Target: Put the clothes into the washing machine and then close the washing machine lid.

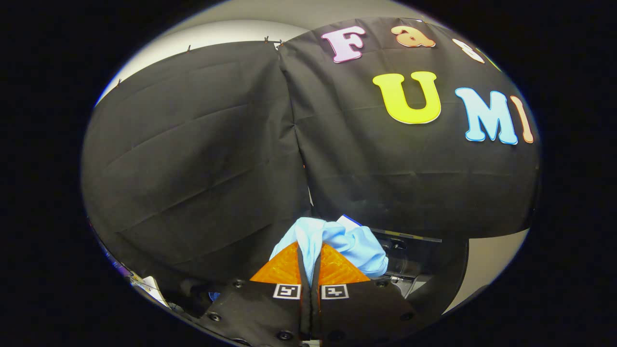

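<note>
Gripper (310,258) clamped on light blue cloth (337,241), lifted before booth wall (193,159); dark machine part (414,260) just beyond; loading and lid closing likely both left

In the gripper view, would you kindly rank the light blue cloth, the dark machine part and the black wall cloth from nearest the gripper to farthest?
1. Light blue cloth: pinched between the gripper fingers.
2. Dark machine part: just beyond, to the right.
3. Black wall cloth: farthest, behind everything.
</note>
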The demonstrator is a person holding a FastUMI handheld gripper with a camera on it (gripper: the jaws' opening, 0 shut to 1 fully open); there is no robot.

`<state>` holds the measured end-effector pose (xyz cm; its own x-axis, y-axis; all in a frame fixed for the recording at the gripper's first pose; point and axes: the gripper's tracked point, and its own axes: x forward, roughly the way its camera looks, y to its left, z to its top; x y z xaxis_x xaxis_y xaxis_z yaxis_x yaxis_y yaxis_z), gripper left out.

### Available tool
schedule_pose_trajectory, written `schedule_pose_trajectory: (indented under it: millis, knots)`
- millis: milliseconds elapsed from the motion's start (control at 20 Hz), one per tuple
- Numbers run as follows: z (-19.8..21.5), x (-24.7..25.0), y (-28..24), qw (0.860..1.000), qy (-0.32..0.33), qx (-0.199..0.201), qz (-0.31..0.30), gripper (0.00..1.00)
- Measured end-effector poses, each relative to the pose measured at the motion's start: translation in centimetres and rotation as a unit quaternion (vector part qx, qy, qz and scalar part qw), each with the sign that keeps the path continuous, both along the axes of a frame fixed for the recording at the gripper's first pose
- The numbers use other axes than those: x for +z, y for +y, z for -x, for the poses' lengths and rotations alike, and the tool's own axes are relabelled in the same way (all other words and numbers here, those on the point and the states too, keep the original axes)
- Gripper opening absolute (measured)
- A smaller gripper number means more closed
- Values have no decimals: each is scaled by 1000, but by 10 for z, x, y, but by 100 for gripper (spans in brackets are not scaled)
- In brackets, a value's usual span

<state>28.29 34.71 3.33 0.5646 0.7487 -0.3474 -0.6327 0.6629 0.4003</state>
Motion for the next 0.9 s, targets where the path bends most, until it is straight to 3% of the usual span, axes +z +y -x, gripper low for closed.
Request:
schedule_pose_trajectory:
  millis: [900]
  knots:
    - [-25,-146,50,992,76,-71,75,2]
